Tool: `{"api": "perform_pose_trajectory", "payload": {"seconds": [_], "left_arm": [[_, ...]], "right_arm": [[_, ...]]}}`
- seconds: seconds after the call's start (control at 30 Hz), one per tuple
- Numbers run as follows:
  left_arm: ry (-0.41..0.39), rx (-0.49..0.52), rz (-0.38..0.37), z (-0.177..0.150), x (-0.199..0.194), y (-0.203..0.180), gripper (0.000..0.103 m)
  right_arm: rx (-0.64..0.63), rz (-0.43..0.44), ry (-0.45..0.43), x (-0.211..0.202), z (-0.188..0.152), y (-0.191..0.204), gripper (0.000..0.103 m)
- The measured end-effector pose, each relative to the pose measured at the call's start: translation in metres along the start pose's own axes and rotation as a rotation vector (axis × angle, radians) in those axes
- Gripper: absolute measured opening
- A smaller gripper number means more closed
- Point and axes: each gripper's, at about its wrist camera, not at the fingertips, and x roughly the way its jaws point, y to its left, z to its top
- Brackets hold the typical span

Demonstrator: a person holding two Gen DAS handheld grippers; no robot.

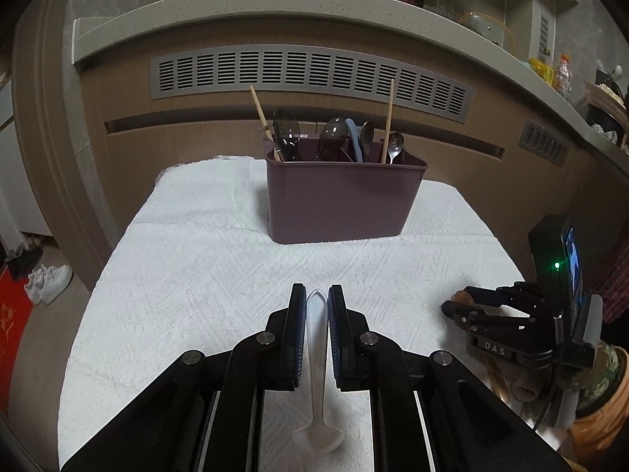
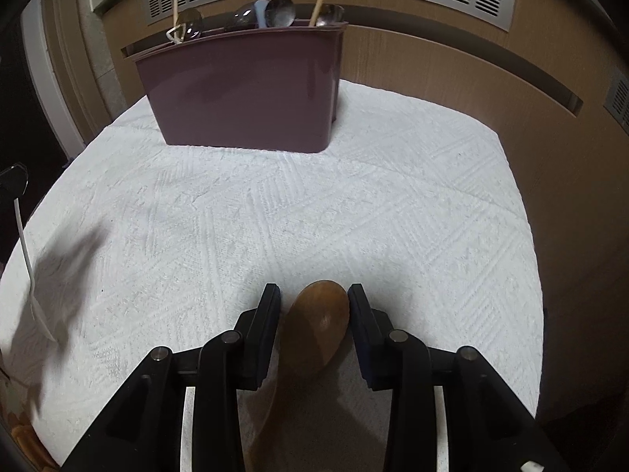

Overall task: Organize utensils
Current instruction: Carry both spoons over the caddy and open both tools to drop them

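Left wrist view: the left gripper [image 1: 317,295] is clamped narrow on the handle of a translucent white plastic spoon [image 1: 317,369], bowl hanging back toward the camera, above the white cloth [image 1: 188,275]. Straight ahead stands the maroon caddy [image 1: 342,200], holding spoons and chopsticks (handles down). The right gripper [image 2: 314,295] brackets a brown wooden spoon [image 2: 320,318] lying on the cloth, its jaws partly apart; contact is unclear.

Right tool [image 2: 314,295] straddling wooden spoon [image 2: 320,318] on white cloth [image 2: 275,204], maroon caddy [image 2: 243,94] behind
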Motion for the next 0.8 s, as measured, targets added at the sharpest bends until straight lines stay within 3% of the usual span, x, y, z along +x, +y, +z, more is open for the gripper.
{"api": "perform_pose_trajectory", "payload": {"seconds": [0.17,0.3,0.53,0.67,0.8], "left_arm": [[0.006,-0.007,-0.003,-0.002,0.003,0.002,0.012],[0.002,-0.011,-0.007,-0.001,0.001,0.002,0.012],[-0.023,-0.012,-0.016,0.008,-0.010,-0.005,0.012],[-0.064,0.009,-0.041,0.033,-0.022,-0.012,0.012],[-0.161,0.047,-0.061,0.086,-0.045,-0.021,0.012]], "right_arm": [[-0.054,-0.013,-0.002,-0.001,0.002,0.011,0.029],[-0.050,0.050,-0.001,-0.011,0.003,0.015,0.029],[-0.084,0.099,-0.141,-0.064,0.017,0.034,0.029],[-0.105,0.104,-0.230,-0.094,0.033,0.042,0.028],[-0.128,0.099,-0.347,-0.130,0.070,0.046,0.028]]}}
